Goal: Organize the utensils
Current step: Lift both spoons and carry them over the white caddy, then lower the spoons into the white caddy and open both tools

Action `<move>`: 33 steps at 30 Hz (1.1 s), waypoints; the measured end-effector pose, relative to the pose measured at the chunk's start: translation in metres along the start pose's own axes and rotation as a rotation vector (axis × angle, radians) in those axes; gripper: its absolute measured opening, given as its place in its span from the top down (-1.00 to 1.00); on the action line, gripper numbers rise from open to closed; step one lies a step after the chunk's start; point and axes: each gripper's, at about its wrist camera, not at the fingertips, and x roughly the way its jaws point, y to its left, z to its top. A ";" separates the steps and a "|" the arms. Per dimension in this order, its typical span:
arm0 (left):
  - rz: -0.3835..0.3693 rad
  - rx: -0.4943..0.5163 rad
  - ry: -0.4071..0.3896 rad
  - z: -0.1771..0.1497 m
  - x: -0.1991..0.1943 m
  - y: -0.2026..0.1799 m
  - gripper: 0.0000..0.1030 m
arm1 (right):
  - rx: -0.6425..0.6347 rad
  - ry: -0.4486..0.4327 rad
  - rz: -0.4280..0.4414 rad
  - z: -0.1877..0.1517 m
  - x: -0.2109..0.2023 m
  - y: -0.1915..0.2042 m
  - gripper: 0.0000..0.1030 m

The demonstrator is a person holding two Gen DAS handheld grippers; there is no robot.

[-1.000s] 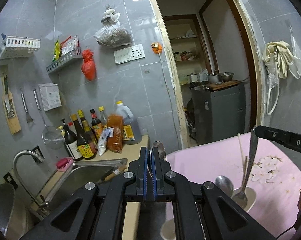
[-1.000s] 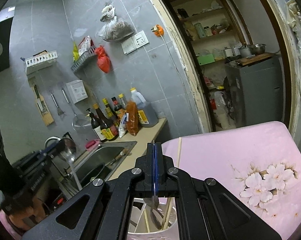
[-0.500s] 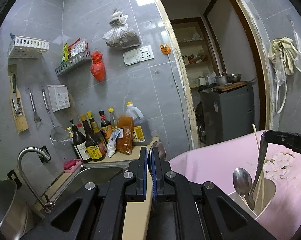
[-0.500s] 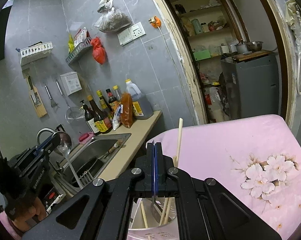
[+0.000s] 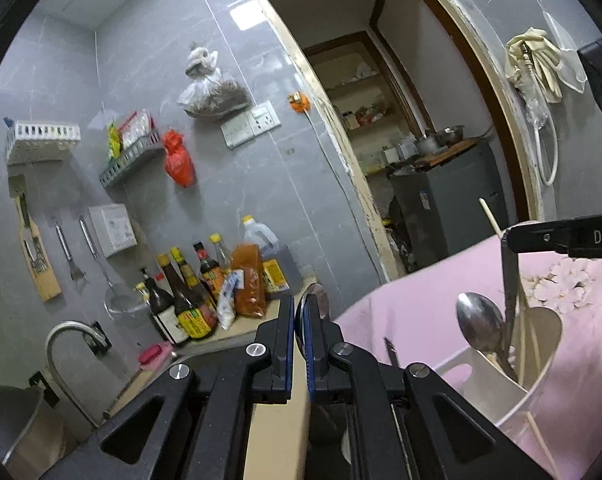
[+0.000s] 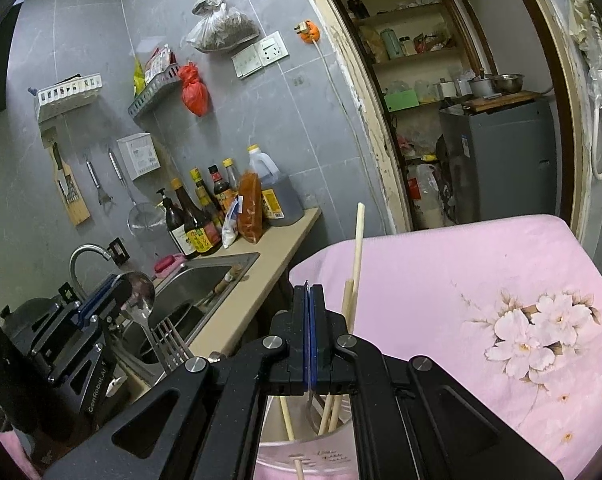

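A white utensil holder (image 5: 497, 384) (image 6: 321, 454) stands on a pink flowered cloth (image 6: 461, 272). In it are a spoon (image 5: 481, 326) with its bowl up and several chopsticks (image 6: 355, 248). My right gripper (image 6: 309, 296) (image 5: 515, 240) is shut on a thin metal utensil (image 5: 509, 300) that hangs upright with its lower end inside the holder. My left gripper (image 5: 299, 310) (image 6: 109, 294) is left of the holder, shut on a second spoon (image 5: 320, 298) (image 6: 141, 294) near its bowl. Fork tines (image 6: 173, 344) show just below that spoon; what holds them is hidden.
A steel sink (image 6: 205, 280) with a curved tap (image 5: 69, 332) lies to the left. Sauce bottles (image 5: 189, 292) crowd the beige counter (image 6: 279, 240) against the tiled wall. Through the doorway stands a grey cabinet (image 6: 501, 160).
Both grippers have sunk. The utensil in the right gripper has gone deeper into the holder, which now looks larger and nearer in the left wrist view. The left gripper rolled slightly.
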 end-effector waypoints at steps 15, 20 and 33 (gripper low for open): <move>-0.050 -0.175 0.105 -0.010 0.020 0.034 0.89 | 0.025 0.024 0.004 -0.011 0.001 -0.002 0.96; 0.042 -0.107 0.042 -0.008 0.012 0.028 0.91 | 0.030 0.025 0.007 -0.013 0.001 -0.002 0.96; -0.028 0.006 -0.045 -0.003 -0.010 -0.008 0.87 | 0.049 0.032 0.012 -0.016 0.001 -0.004 0.95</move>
